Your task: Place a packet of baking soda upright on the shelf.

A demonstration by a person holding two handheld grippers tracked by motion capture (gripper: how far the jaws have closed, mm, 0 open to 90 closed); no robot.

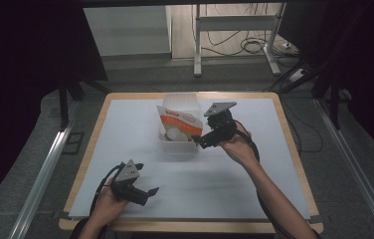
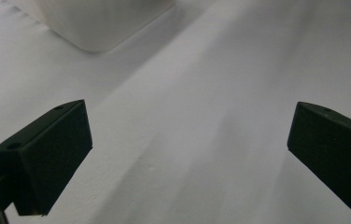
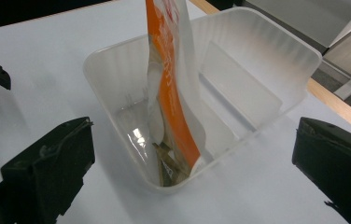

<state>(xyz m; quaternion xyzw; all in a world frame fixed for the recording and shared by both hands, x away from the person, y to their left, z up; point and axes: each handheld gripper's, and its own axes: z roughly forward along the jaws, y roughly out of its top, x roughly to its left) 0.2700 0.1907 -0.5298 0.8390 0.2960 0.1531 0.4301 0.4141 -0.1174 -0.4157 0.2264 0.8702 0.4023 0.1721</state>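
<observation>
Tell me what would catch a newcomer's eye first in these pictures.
The orange and white pouch standing on edge inside the clear plastic tub, at the far middle of the white table. The right gripper hovers open beside the tub, while the left gripper waits open near the table's front edge.

Overhead light falling evenly on the white bench (image 1: 140, 129), surroundings sinking into near black, soft shadows lying under the left gripper (image 1: 147, 193), glare glinting inside the translucent tub (image 3: 117, 70), black jaws looming blurred up close, high view looking grainy and soft.
</observation>
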